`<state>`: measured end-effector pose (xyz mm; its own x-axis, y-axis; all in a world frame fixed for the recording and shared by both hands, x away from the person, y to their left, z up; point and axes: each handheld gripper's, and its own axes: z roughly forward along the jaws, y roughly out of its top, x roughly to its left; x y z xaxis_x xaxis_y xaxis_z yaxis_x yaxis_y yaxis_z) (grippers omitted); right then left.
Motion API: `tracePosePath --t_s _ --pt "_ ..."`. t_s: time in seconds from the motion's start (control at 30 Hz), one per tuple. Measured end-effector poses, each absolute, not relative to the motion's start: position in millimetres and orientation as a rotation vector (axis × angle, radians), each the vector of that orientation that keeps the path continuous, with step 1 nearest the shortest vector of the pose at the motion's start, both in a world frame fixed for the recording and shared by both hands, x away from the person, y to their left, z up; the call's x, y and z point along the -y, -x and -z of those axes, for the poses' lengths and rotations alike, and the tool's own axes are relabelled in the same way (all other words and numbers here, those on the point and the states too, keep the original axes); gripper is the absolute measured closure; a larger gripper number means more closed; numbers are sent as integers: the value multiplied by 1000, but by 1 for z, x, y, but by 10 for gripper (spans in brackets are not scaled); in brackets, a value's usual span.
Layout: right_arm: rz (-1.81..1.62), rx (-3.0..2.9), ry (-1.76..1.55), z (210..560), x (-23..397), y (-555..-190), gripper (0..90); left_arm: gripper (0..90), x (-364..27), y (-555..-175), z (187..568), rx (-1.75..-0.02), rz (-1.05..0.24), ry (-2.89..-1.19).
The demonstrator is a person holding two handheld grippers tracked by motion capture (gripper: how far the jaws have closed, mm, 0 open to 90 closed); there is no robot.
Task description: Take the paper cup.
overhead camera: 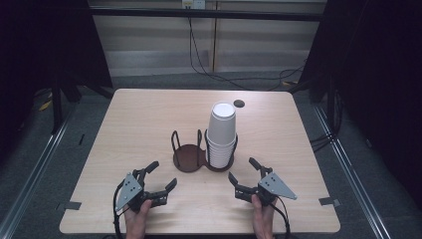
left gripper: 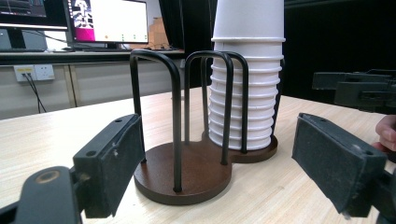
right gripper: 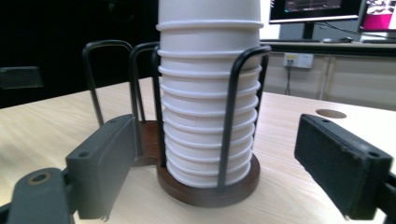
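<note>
We are looking at a table (overhead camera: 139, 119) of pale wood-grain laminate, smooth and matt. At centre frame we are seeing a cup holder (overhead camera: 189, 158) with a dark brown wooden base, satin-finished, and thin black metal hoops, slightly glossy. The stacked cups (overhead camera: 221, 134) are showing matt white paper. The left gripper (overhead camera: 158, 178) and right gripper (overhead camera: 244, 174) are showing matt black plastic jaws with rough, grainy pads (left gripper: 336, 163).

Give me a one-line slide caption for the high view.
Both open grippers, left and right, face a two-ring holder with stacked paper cups.
</note>
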<state>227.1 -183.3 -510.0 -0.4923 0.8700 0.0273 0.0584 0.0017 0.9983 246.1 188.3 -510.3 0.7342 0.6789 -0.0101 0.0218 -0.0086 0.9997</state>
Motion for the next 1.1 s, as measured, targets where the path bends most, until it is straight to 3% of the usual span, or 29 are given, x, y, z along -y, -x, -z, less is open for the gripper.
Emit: tracePosePath --t_s 0.67,1.1 --pt "-1570 -1682 -1038 508 182 -230 132 159 -188 -246 510 -598 -574 -1504" --pt "-1568 -1924 -1009 491 183 -234 217 160 -188 -246 510 -594 -575 -1508"
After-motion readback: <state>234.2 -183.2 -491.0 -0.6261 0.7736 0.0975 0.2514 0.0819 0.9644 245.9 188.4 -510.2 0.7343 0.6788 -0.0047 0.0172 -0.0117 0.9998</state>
